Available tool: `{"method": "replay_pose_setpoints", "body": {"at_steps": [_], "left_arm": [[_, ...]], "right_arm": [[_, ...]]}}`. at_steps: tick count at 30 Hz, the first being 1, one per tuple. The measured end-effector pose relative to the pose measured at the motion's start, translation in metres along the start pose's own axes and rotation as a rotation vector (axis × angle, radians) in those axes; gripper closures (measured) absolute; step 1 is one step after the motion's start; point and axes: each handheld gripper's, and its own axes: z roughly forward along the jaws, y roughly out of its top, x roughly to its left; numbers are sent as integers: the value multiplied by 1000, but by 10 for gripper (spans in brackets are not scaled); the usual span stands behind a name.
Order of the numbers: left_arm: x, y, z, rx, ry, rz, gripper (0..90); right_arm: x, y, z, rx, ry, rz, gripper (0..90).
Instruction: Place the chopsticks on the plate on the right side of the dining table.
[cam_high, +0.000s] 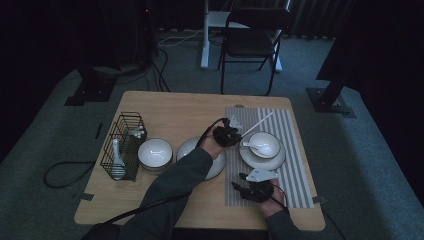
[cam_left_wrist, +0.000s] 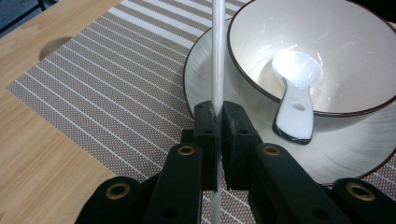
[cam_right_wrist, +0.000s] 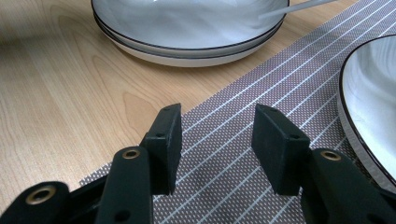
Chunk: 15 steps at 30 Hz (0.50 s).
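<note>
My left gripper (cam_high: 233, 129) (cam_left_wrist: 217, 112) is shut on a thin white chopstick (cam_high: 258, 123) (cam_left_wrist: 217, 56), which points away over the striped placemat (cam_high: 296, 170) (cam_left_wrist: 116, 79). Just to its right a white bowl (cam_high: 267, 142) (cam_left_wrist: 327, 42) sits on a plate (cam_high: 262, 161) (cam_left_wrist: 205, 70), with a white spoon (cam_high: 251, 146) (cam_left_wrist: 296, 88) lying in the bowl. My right gripper (cam_high: 239, 180) (cam_right_wrist: 217, 135) hovers open low over the placemat's (cam_right_wrist: 233, 154) near left corner, with nothing between its jaws.
Two stacked plates (cam_high: 186, 149) (cam_right_wrist: 187, 28) lie left of the placemat, partly under the left forearm. Further left are a white bowl (cam_high: 155, 152) and a black wire basket (cam_high: 122, 145) holding a spoon (cam_high: 116, 161). A folding chair (cam_high: 252, 35) stands beyond the table.
</note>
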Motion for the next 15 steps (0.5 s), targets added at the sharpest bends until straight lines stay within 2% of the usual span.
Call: {"method": "replay_pose_setpoints", "body": {"at_steps": [7, 15], "left_arm": [[0, -4, 6, 4, -10, -25, 860], [-3, -5, 10, 21, -7, -16, 860]], "right_arm": [[1, 0, 1, 2, 1, 1, 524], [1, 0, 1, 0, 2, 2, 525]]}}
